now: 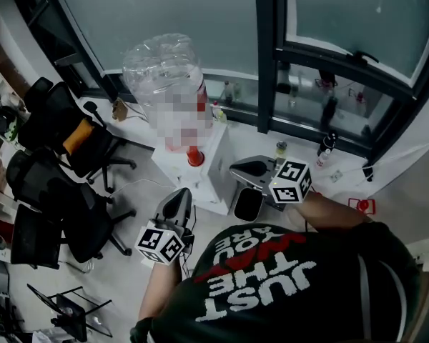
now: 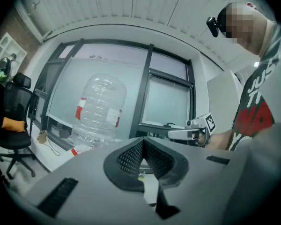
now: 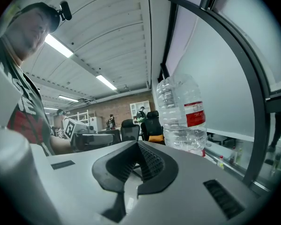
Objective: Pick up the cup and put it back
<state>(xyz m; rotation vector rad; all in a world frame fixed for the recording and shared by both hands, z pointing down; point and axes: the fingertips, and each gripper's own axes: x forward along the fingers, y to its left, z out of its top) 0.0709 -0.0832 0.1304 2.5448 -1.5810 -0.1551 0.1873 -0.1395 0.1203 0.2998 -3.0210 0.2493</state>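
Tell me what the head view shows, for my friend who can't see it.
Seen from above, a person in a dark T-shirt holds the left gripper and right gripper, both shut and empty, toward a white water dispenser topped by a big clear bottle. Black office chairs stand at the left.

Clear water bottle (image 1: 161, 63) with red-and-white label (image 3: 195, 114), black chairs (image 1: 53, 191), orange cushion (image 1: 76, 136), white dispenser (image 1: 216, 170).
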